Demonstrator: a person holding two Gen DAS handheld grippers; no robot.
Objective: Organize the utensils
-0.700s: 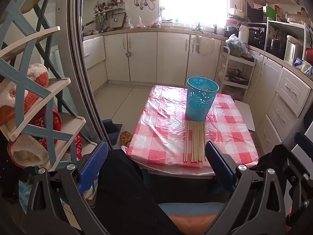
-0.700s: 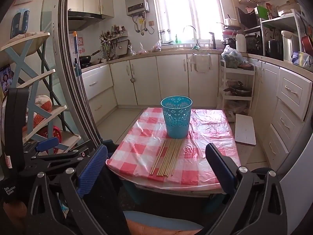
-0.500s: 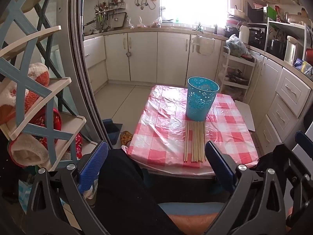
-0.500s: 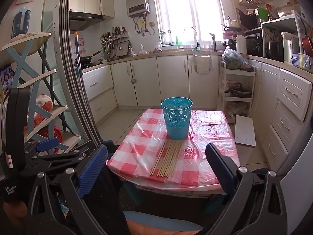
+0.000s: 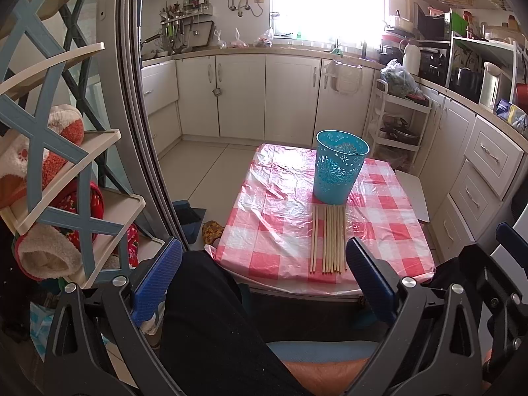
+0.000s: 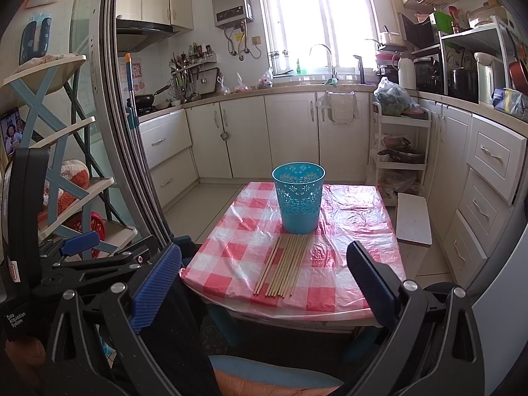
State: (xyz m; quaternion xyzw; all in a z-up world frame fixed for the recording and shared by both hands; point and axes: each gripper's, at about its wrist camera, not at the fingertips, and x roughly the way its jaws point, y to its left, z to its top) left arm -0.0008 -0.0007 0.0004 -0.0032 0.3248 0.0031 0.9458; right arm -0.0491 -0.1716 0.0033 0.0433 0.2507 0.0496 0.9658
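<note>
Since nothing has yet been gripped, the first pick-up is best taken as the step in hand. The chopsticks (image 6: 283, 265) are laid in a row just in front of the blue basket (image 6: 298, 198) — far ends almost touching its base. The left gripper (image 5: 264, 283) and right gripper (image 6: 264, 285) are both held spread and empty, well short of the basket. One outer stick should be pinched near its middle, then dropped in upright.

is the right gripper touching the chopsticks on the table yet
Apart. The right wrist view shows the right gripper open, short of the table, with bare cloth between its fingertips and the chopsticks.
</note>
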